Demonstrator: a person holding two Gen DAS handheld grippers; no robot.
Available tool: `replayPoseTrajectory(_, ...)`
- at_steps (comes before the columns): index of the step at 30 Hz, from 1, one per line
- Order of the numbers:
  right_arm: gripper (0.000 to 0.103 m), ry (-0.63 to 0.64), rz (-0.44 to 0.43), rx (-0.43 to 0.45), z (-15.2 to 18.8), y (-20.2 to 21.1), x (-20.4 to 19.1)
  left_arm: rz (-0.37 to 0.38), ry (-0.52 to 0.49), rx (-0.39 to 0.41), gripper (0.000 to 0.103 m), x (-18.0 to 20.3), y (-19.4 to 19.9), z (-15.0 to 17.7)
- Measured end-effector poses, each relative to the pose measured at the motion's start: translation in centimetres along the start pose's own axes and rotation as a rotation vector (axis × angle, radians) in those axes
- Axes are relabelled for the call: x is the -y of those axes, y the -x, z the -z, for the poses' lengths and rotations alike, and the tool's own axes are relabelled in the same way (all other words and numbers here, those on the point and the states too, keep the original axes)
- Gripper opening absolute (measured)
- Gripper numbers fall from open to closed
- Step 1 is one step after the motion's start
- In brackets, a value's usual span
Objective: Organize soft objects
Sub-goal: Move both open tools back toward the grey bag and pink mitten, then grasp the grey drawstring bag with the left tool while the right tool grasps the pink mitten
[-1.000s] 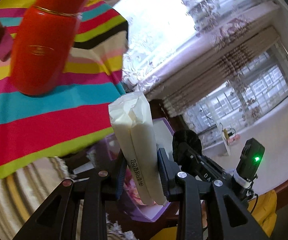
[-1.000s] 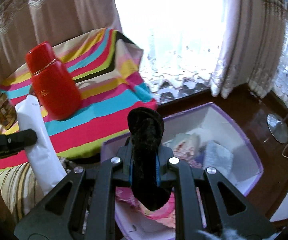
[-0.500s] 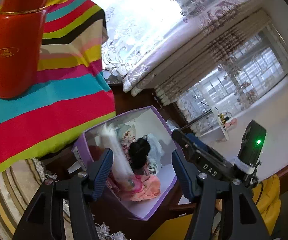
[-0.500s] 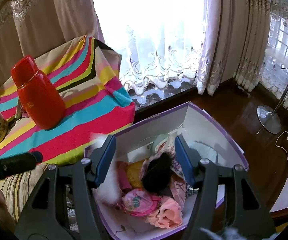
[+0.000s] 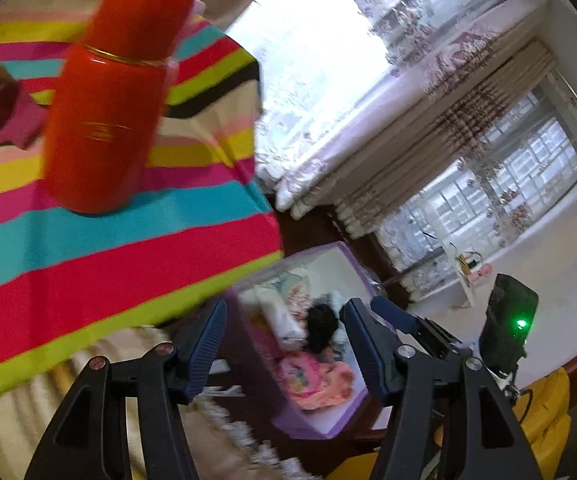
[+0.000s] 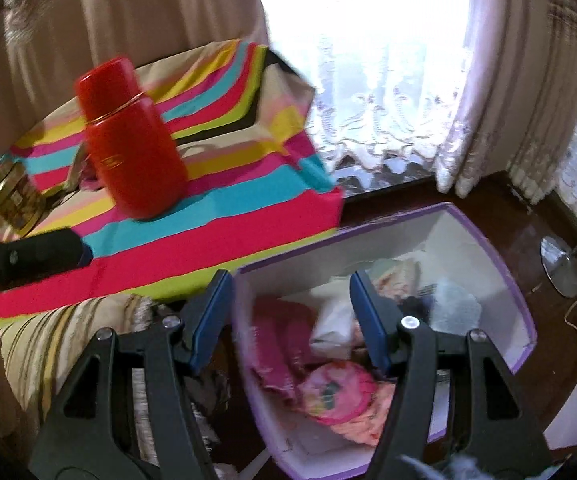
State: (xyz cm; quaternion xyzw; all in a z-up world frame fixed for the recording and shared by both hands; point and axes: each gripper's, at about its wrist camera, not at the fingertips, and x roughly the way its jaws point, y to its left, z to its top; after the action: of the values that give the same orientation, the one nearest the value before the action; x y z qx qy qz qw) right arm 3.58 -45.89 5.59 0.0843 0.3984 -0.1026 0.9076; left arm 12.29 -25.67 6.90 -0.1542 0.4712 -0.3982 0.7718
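Bright window light pours through lace curtains point(image 6: 372, 92) ahead of me, with dark wooden floor point(image 6: 528, 232) beneath them. Off to the upper left of both grippers I see the striped cloth point(image 5: 88, 264), and on it stands a red flask point(image 6: 128, 140), upright, with a small jar point(image 6: 12, 196) beside it at the far left of the right view.

My left gripper point(image 5: 284, 348) has its jaws spread apart with nothing between the pads. Past its fingertips, below and slightly right, sits the purple box point(image 5: 352, 256), and inside I can make out a white roll point(image 5: 282, 316), a black soft item point(image 5: 322, 322) touching it, and pink fabric point(image 5: 316, 380) nearer to me.

My right gripper point(image 6: 290, 320) is likewise parted and empty, hovering over the same box point(image 6: 500, 280); the soft things lie straight below its fingers. The frames are blurred, so finer detail escapes me.
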Motion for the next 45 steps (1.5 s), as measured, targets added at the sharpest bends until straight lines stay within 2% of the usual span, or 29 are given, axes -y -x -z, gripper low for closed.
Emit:
replayPoseTrajectory(8, 0.065, 0.166, -0.125, -0.056, 0.4, -1.2, -8.3, -0.146, 0.084, 0.089, 0.062, -8.5, 5.7, -1.0)
replayPoseTrajectory(16, 0.066, 0.345, -0.227, -0.098, 0.2, -2.8, -17.5, -0.339, 0.162, 0.165, 0.062, -17.5, 11.0, -2.7)
replayPoseTrajectory(22, 0.071, 0.396, -0.275, -0.087, -1.8, -5.2, -24.0, -0.450, 0.143, 0.188, 0.058, -22.1, 12.9, -6.4)
replayPoseTrajectory(26, 0.072, 0.384, -0.293, -0.058, -3.5, -7.4, -28.0, -0.513, 0.098, 0.204, 0.057, -24.1, 12.6, -9.6)
replayPoseTrajectory(32, 0.072, 0.437, -0.313, -0.026, -4.6, -10.4, -32.4, -0.580, 0.021, 0.207, 0.057, -26.3, 10.5, -14.0)
replayPoseTrajectory(42, 0.075, 0.453, -0.265, -0.022, -6.8, -16.2, -35.2, -0.553, 0.030, 0.182, 0.057, -31.8, 5.7, -18.8)
replayPoseTrajectory(45, 0.076, 0.472, -0.259, -0.019, -7.1, -17.4, -36.1, -0.543, 0.007, 0.137, 0.057, -32.9, 4.0, -19.6)
